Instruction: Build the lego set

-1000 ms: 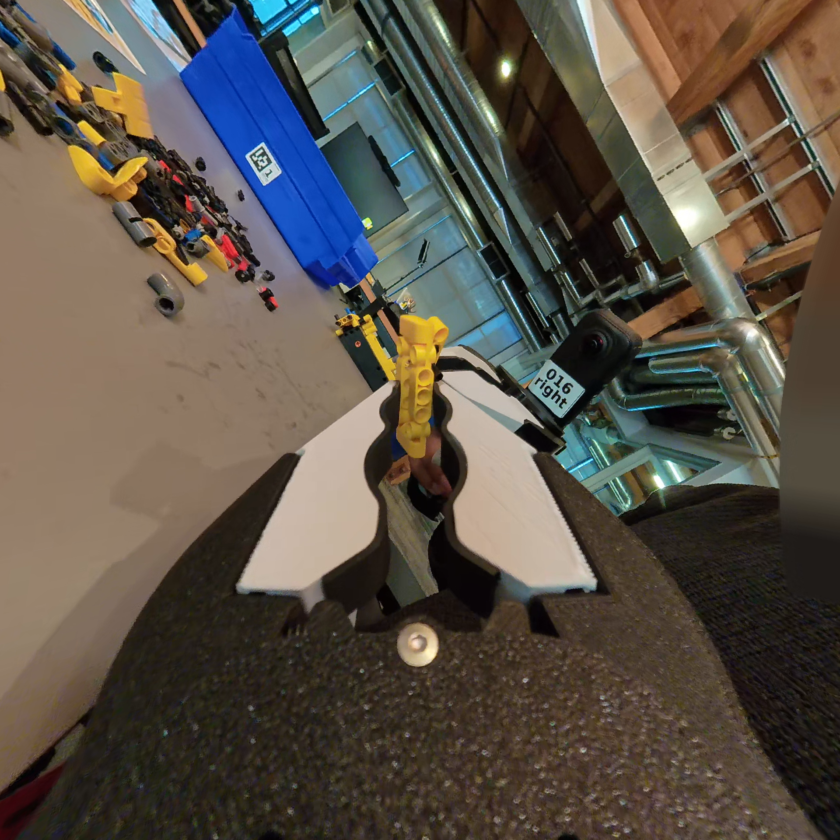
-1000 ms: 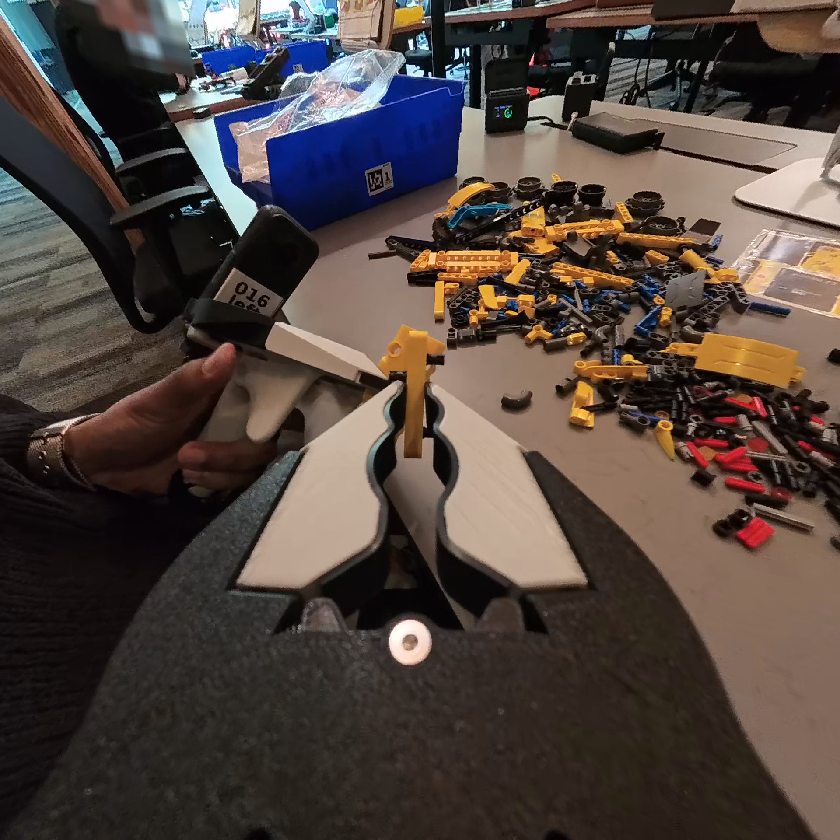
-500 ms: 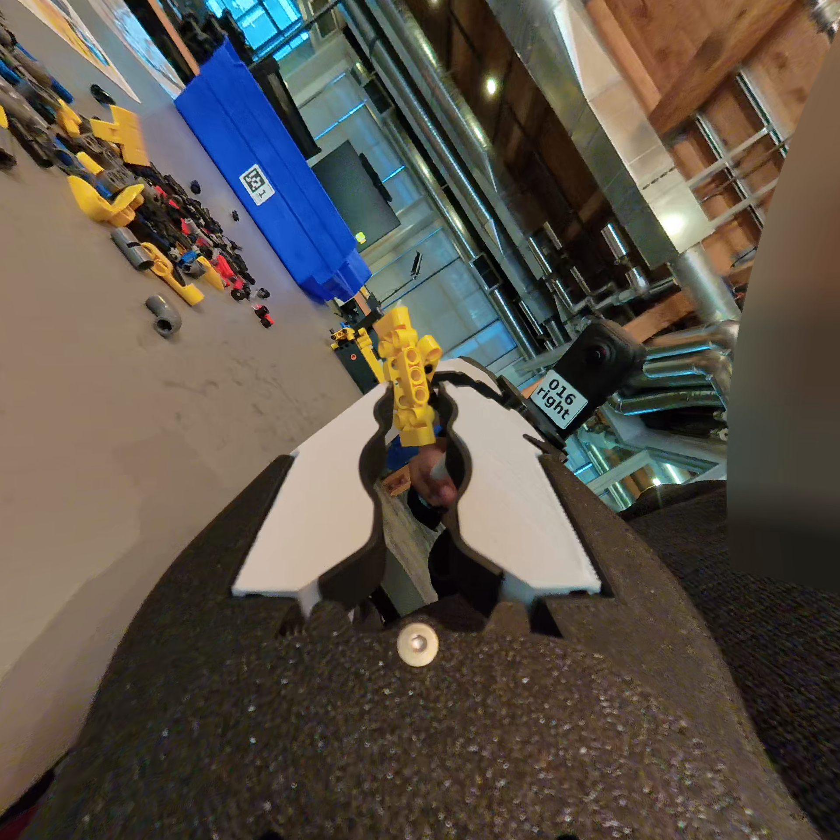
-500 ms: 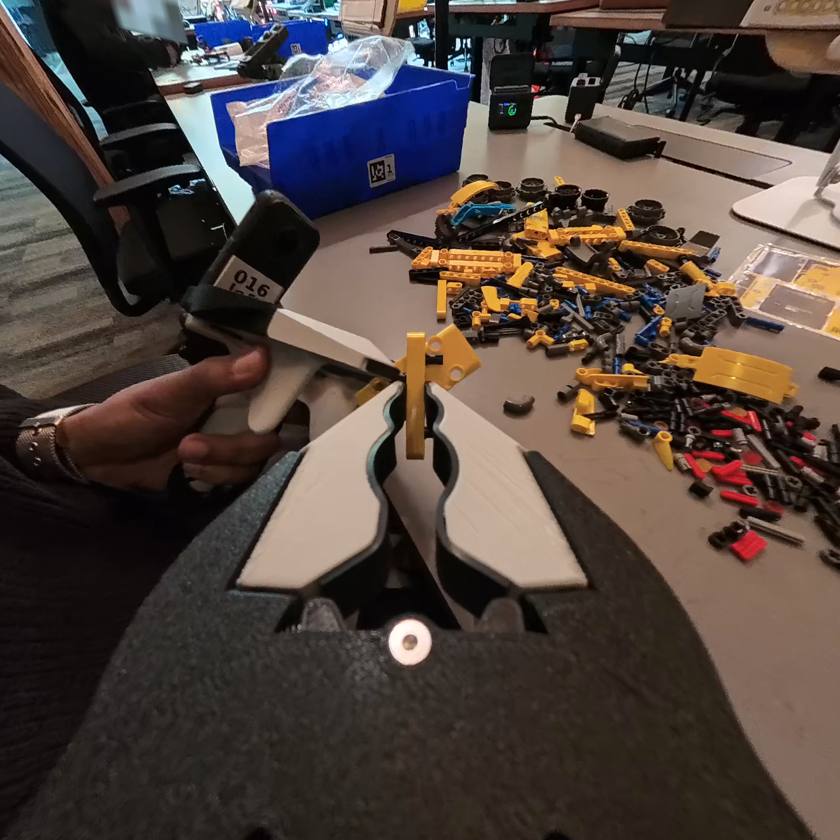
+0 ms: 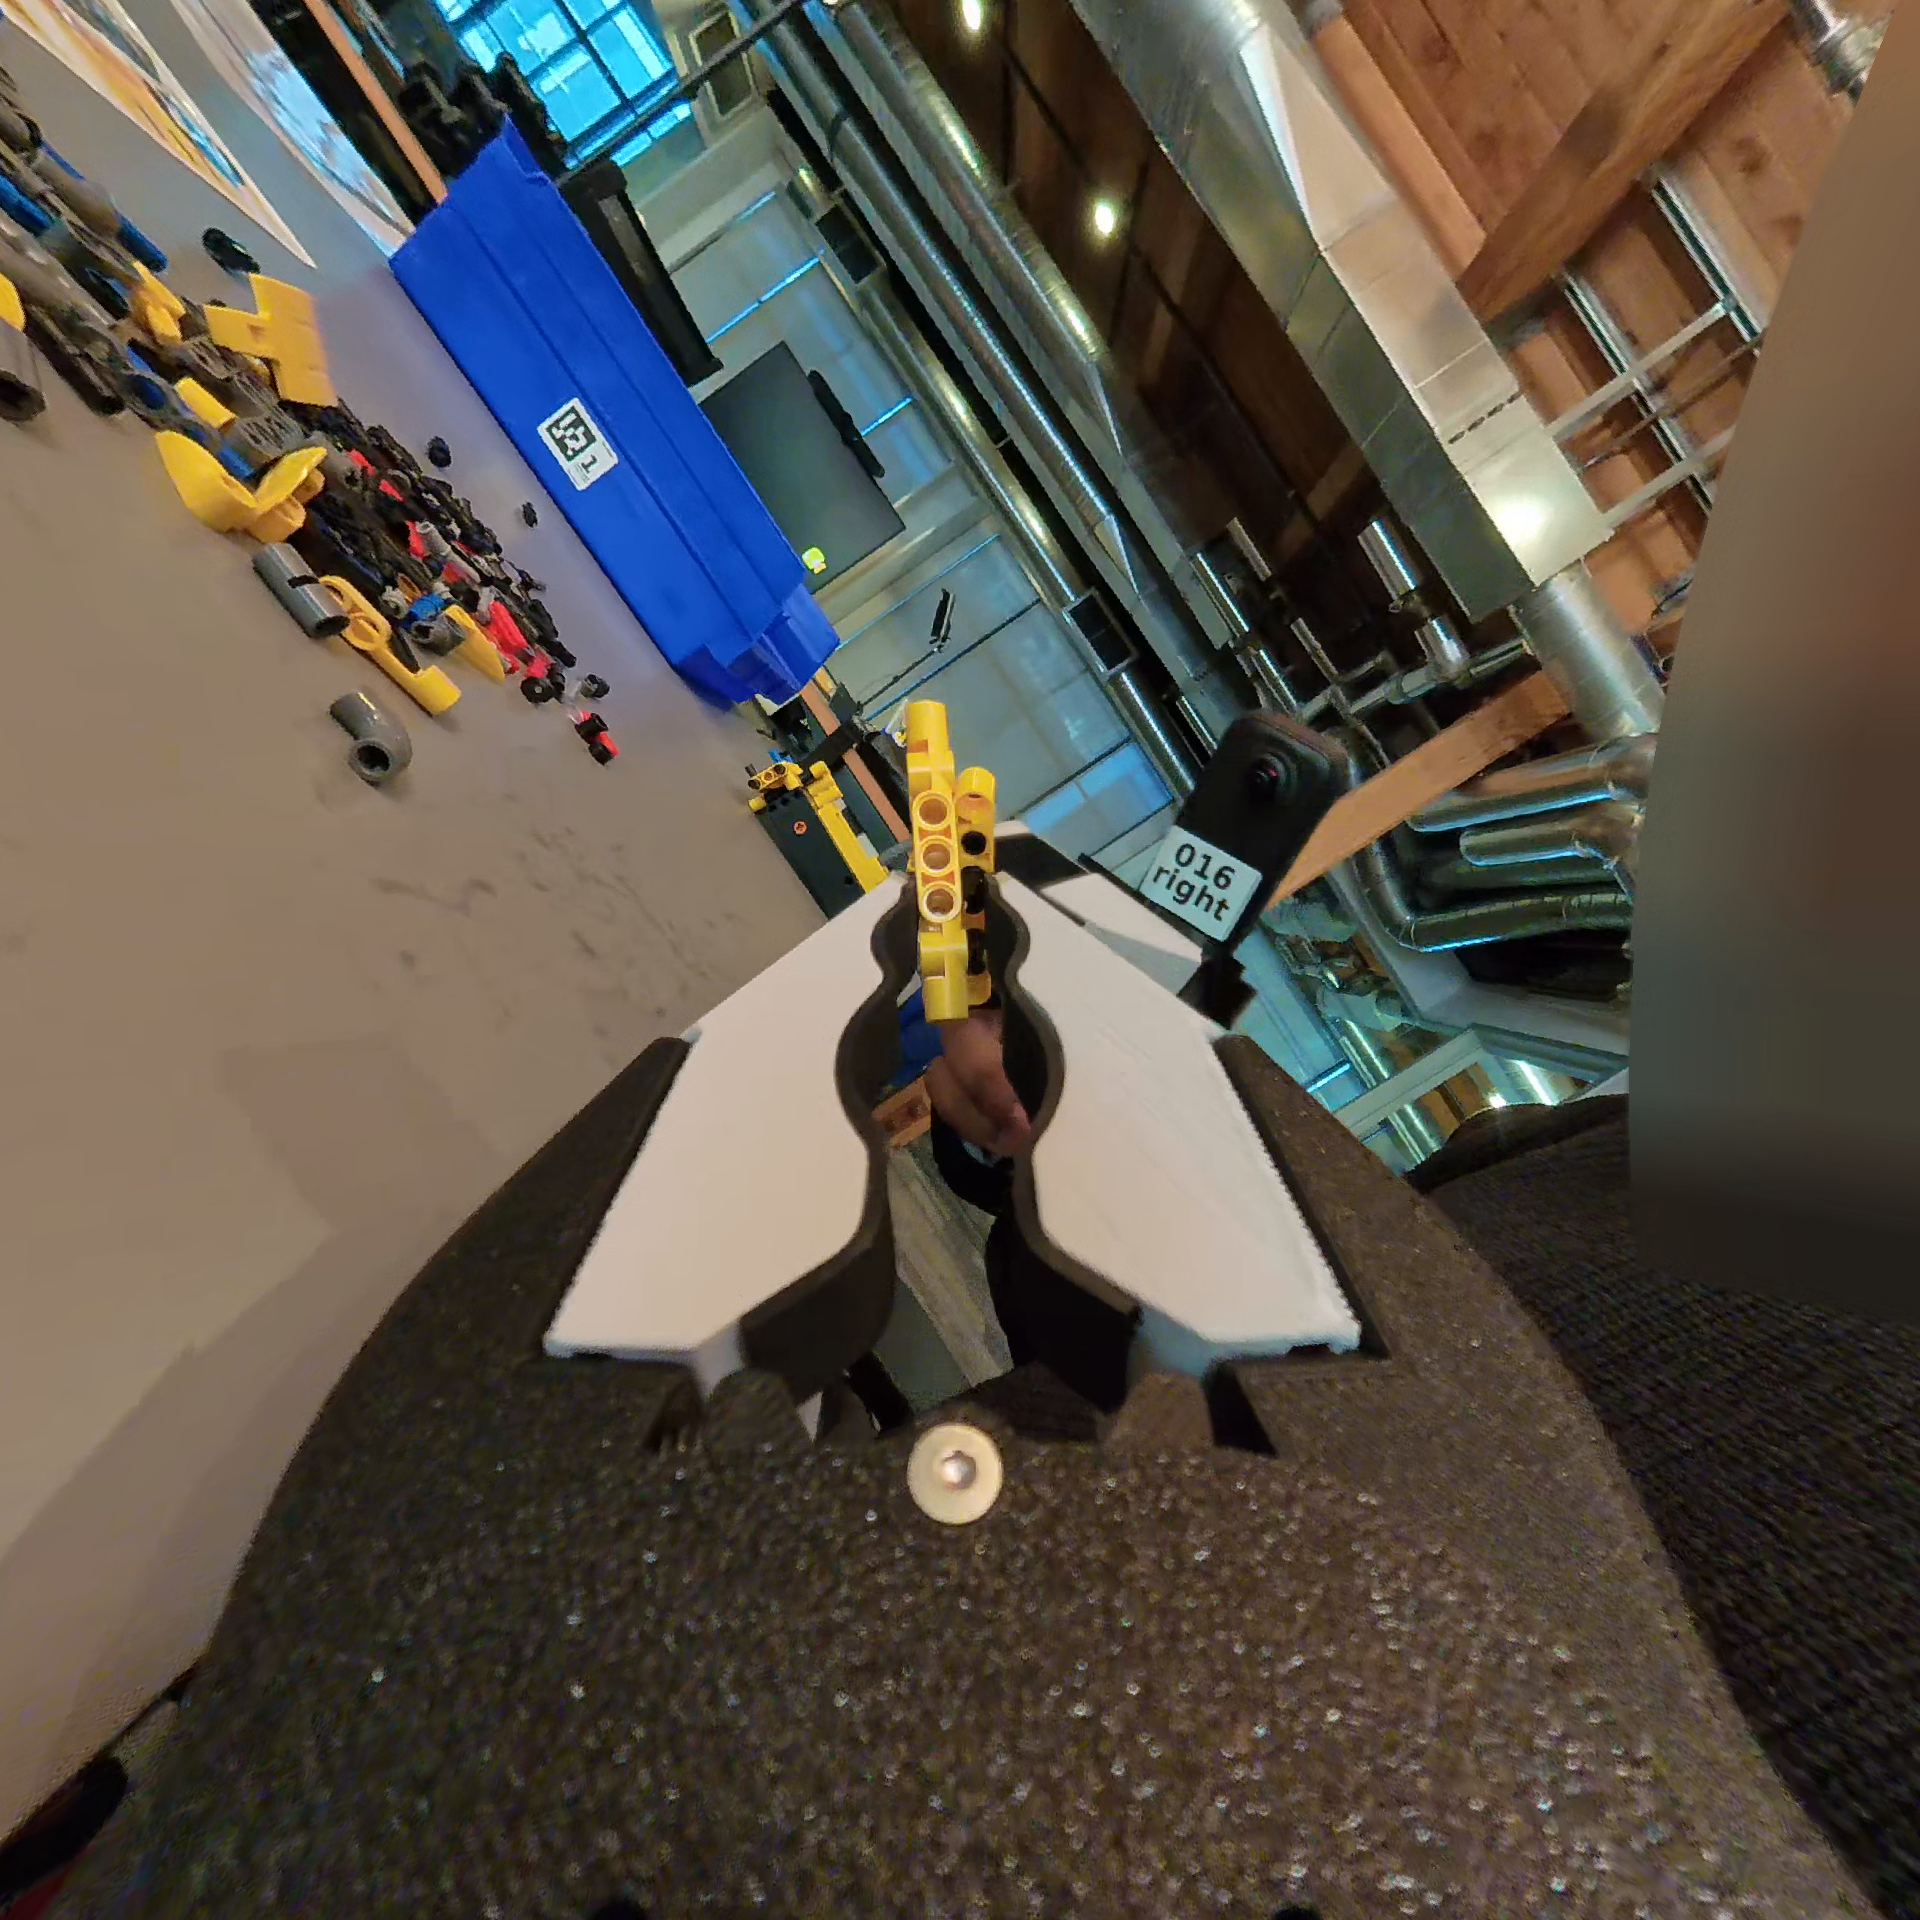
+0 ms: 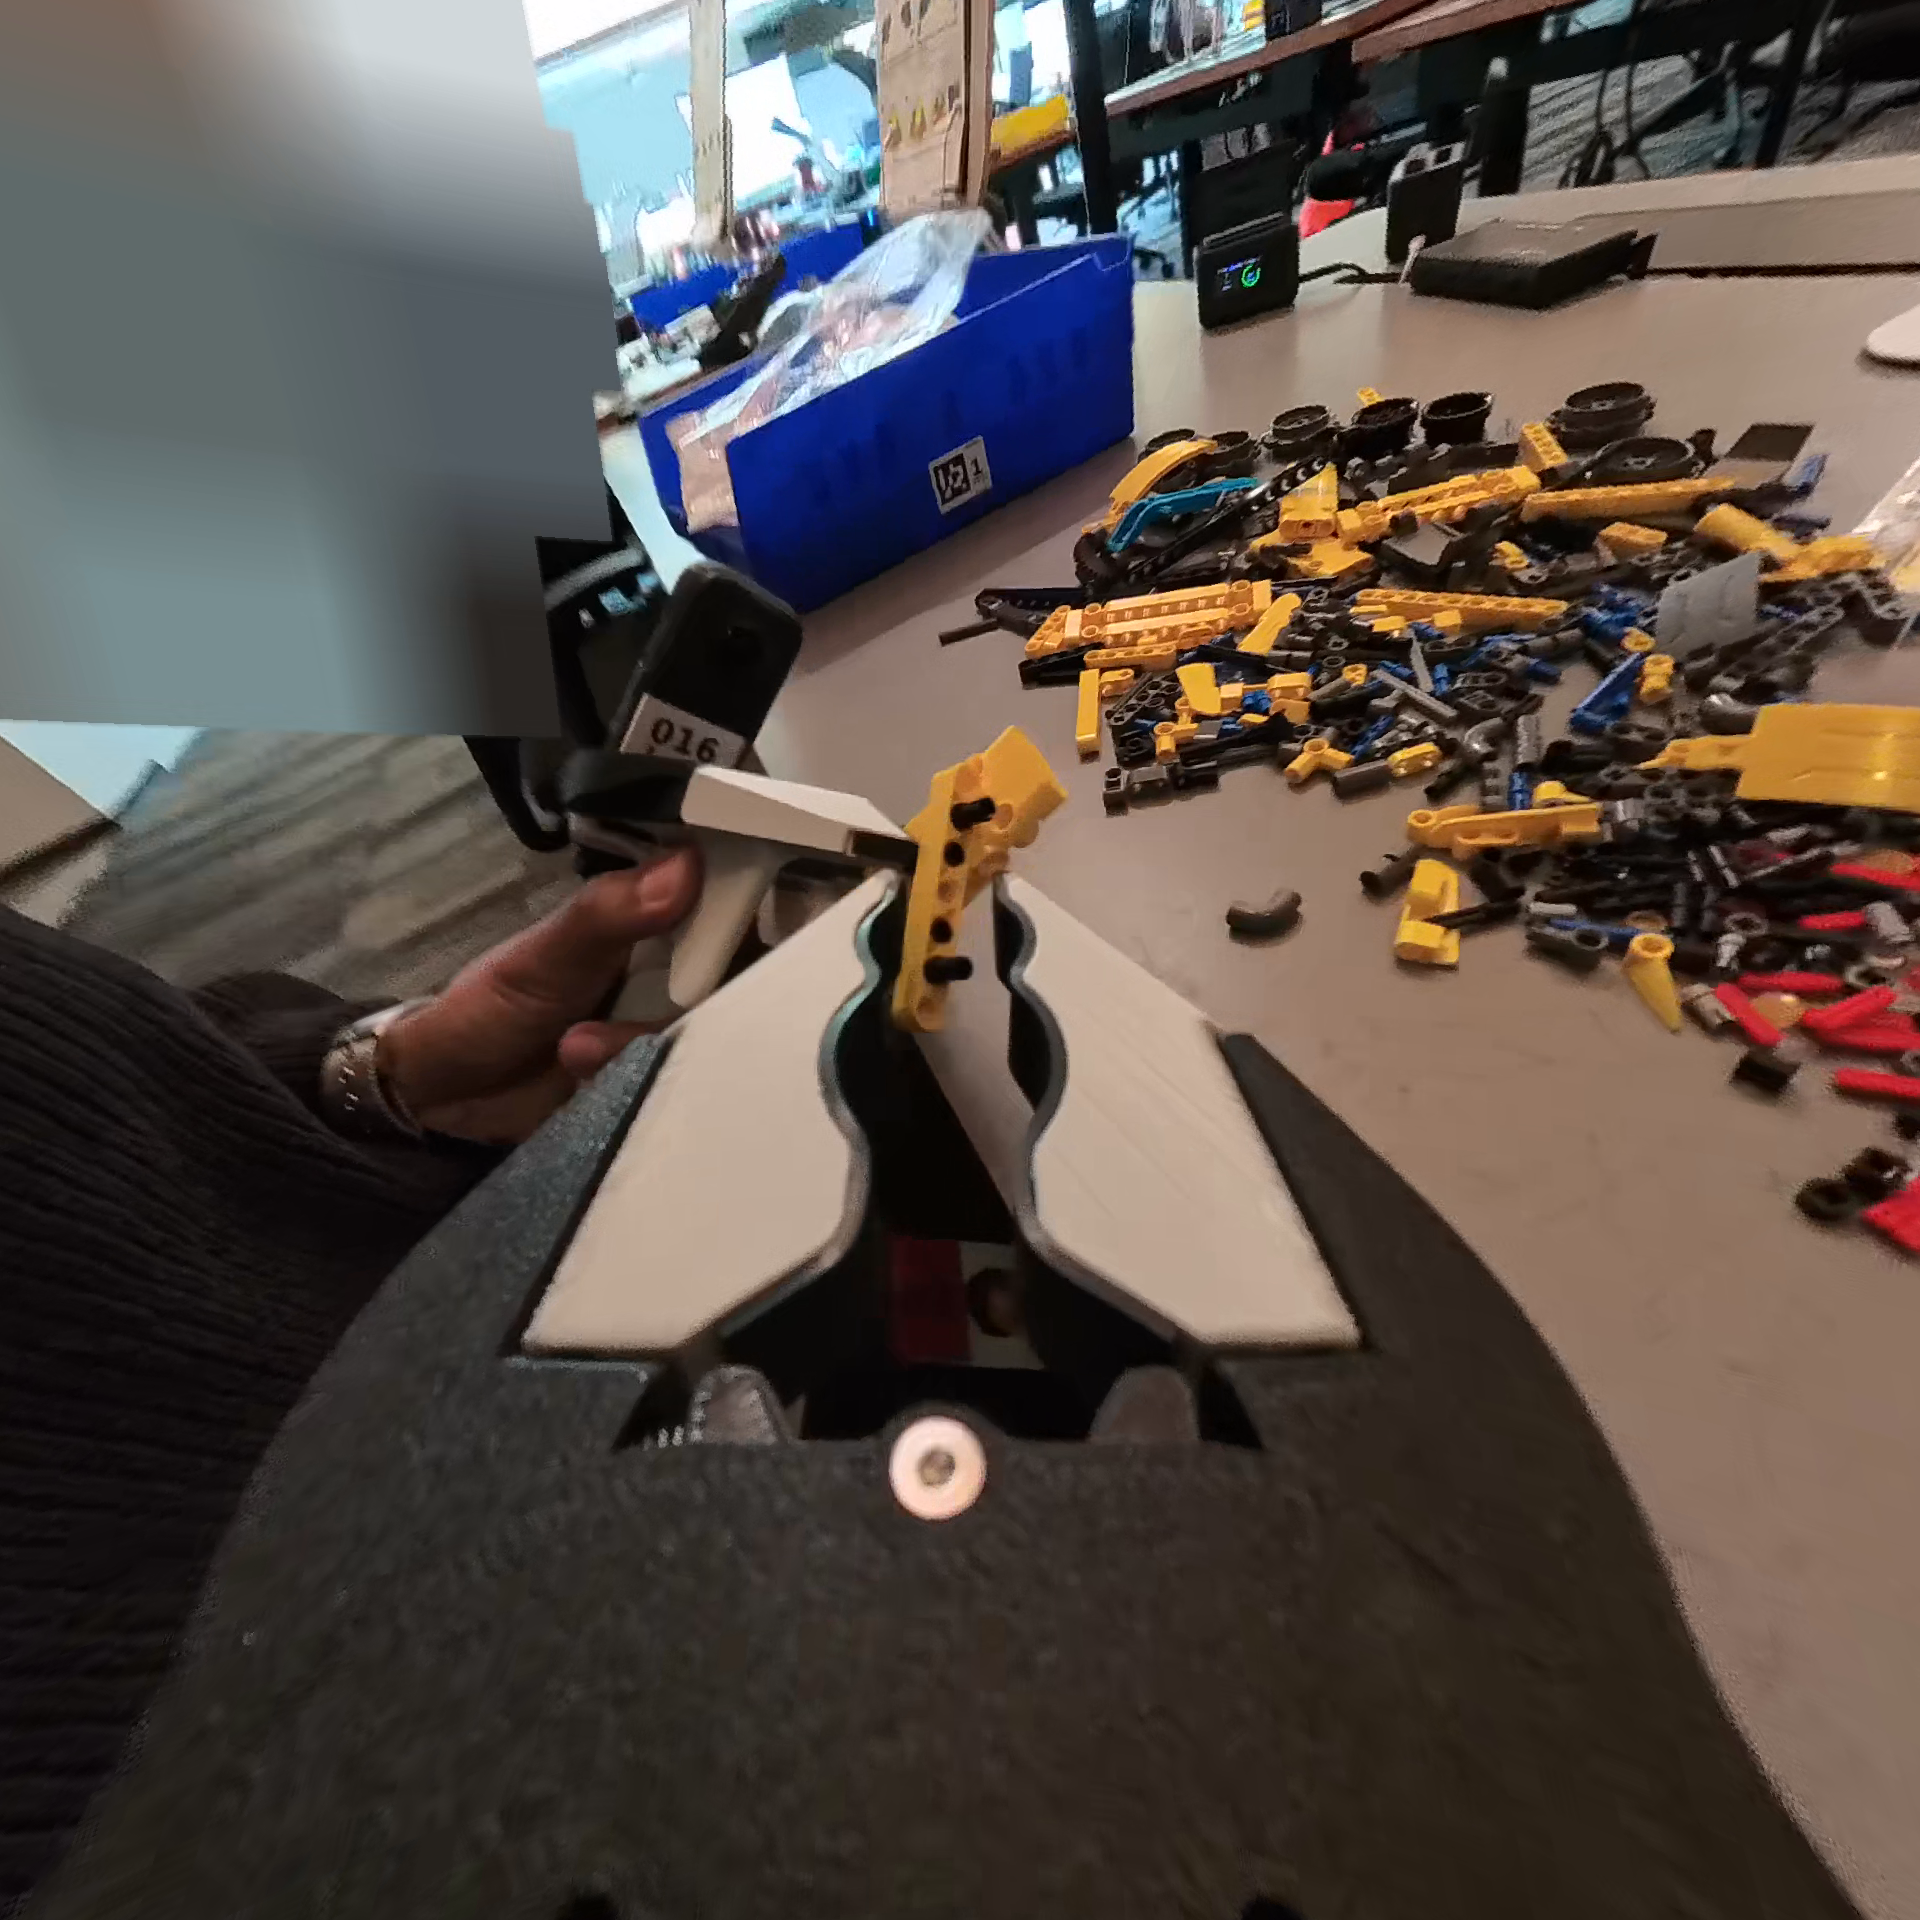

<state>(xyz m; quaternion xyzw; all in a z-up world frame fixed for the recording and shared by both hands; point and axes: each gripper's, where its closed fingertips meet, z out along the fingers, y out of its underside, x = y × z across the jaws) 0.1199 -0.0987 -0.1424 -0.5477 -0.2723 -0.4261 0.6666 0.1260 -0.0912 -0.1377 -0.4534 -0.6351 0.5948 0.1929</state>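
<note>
Your left gripper [image 5: 951,914] is clamped on the yellow beam [image 5: 948,883], its long axis pointing forward out of the tips. Your right gripper [image 6: 940,904] meets it tip to tip, its fingers apart around the same beam [image 6: 951,883], not visibly squeezing. The parts pile [image 6: 1507,675] lies well apart on the table [image 6: 1455,1247].

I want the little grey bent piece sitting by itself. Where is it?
In the right wrist view, the grey elbow piece lies alone on the table, just right of the right hand-held gripper, short of the brick pile.
</note>
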